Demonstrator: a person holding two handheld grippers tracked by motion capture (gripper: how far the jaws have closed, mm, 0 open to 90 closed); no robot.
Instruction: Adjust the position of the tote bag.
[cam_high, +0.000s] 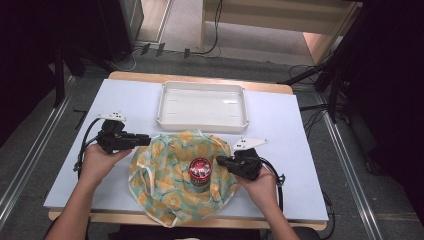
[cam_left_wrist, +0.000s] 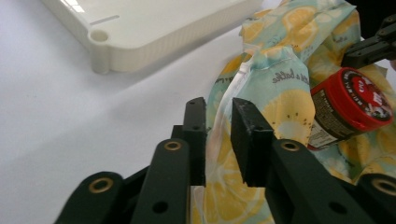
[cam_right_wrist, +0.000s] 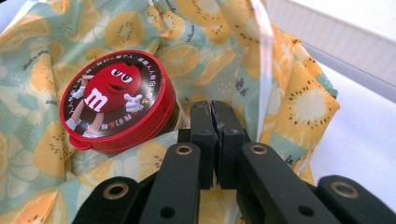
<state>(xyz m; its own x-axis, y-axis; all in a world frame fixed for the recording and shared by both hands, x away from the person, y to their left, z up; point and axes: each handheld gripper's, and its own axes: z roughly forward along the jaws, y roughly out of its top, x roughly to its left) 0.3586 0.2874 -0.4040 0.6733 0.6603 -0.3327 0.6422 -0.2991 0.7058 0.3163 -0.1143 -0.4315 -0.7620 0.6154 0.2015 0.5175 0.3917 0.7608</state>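
Jar (cam_high: 200, 172) stands on cloth (cam_high: 165, 170) at table (cam_high: 125, 100) front; tray (cam_high: 202, 106) behind cloth, just apart.

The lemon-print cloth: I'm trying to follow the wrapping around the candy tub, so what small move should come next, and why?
Probably the left claw should close on the fold of the lemon-print cloth standing between its parted jaws. The right claw is shut beside the candy tub, which sits uncovered mid-cloth.

Left tool (cam_left_wrist: 218, 140) parted, right tool (cam_right_wrist: 215, 140) closed
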